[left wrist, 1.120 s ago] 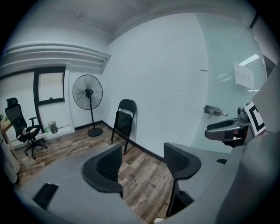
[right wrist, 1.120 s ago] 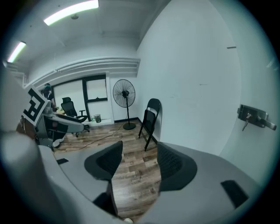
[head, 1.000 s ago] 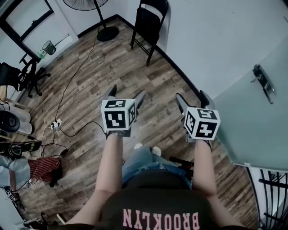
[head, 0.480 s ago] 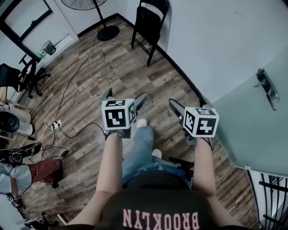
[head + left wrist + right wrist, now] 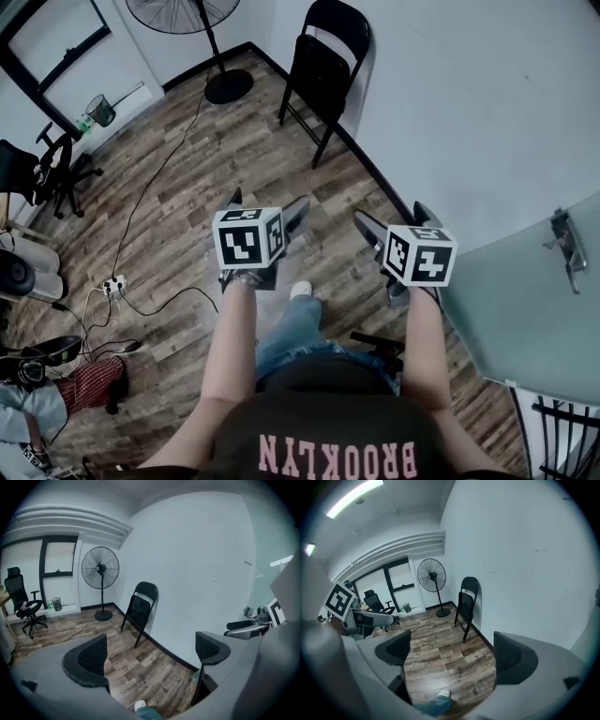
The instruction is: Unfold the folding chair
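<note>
Leaning against the white wall (image 5: 469,112), the black folding chair (image 5: 323,70) stands on its legs at the far edge of the wooden floor (image 5: 187,178), its seat flat against its back. It is near the corner where a pedestal fan (image 5: 228,86) has its round base. Both grippers hang over the floor's middle, well apart from the chair, and point toward it.

The left gripper (image 5: 266,202) has just been opening its jaws, and they now stand wide; its own view shows only floorboards and the chair far off between the pads. The right gripper (image 5: 392,216) has likewise just been opening and is spread wide, with bare floor and the toe of a white shoe (image 5: 301,290) in the gap. Neither gripper touches anything.

A frosted glass door (image 5: 525,300) with a metal handle (image 5: 567,248) runs along the floor's right edge, just beside the right gripper. Toward the left edge a power strip (image 5: 114,284) lies on the boards with a dark cable trailing from it, and a black office chair (image 5: 52,164) sits near the far left corner.
</note>
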A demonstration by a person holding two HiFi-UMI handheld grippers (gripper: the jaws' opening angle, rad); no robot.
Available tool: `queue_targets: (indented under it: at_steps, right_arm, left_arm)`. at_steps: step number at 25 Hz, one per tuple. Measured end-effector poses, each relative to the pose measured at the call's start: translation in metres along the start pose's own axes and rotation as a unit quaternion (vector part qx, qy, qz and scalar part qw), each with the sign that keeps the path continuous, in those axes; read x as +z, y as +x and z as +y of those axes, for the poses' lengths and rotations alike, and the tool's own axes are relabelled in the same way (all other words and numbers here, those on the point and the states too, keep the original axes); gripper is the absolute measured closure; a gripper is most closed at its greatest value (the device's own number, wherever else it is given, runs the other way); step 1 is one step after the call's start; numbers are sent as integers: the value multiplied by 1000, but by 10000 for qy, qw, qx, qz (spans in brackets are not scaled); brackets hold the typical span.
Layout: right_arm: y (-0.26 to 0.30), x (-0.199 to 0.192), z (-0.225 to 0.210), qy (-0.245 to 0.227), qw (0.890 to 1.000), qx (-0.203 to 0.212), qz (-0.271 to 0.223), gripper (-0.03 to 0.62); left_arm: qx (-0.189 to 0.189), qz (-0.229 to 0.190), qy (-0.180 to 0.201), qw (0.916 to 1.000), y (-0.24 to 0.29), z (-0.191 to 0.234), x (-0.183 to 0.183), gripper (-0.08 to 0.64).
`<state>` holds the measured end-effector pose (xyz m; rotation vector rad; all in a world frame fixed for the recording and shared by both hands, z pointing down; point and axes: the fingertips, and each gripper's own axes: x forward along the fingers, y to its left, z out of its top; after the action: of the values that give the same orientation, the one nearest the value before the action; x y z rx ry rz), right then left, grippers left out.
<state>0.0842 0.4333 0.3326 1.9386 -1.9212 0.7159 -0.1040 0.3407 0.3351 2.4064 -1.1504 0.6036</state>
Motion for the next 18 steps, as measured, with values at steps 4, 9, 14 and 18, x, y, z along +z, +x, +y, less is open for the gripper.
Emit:
queue_targets:
  at_steps: [4, 9, 14, 18]
  right_arm:
    - [48, 45, 8, -28, 10000, -13, -66, 60]
    - [95, 88, 13, -51, 9997, -164, -182, 60]
    - [124, 106, 2, -10, 9994, -309, -177, 60]
    - [135, 117, -12, 79, 9986, -464, -252, 61]
  left_arm:
    - [-176, 21, 151, 9997, 39, 29, 39, -9]
    - [-341, -116, 159, 9992, 82, 64, 84, -8]
    - [-392, -102, 224, 9989, 116, 85, 108, -8]
    - [-444, -178, 200, 9987, 131, 96, 127, -8]
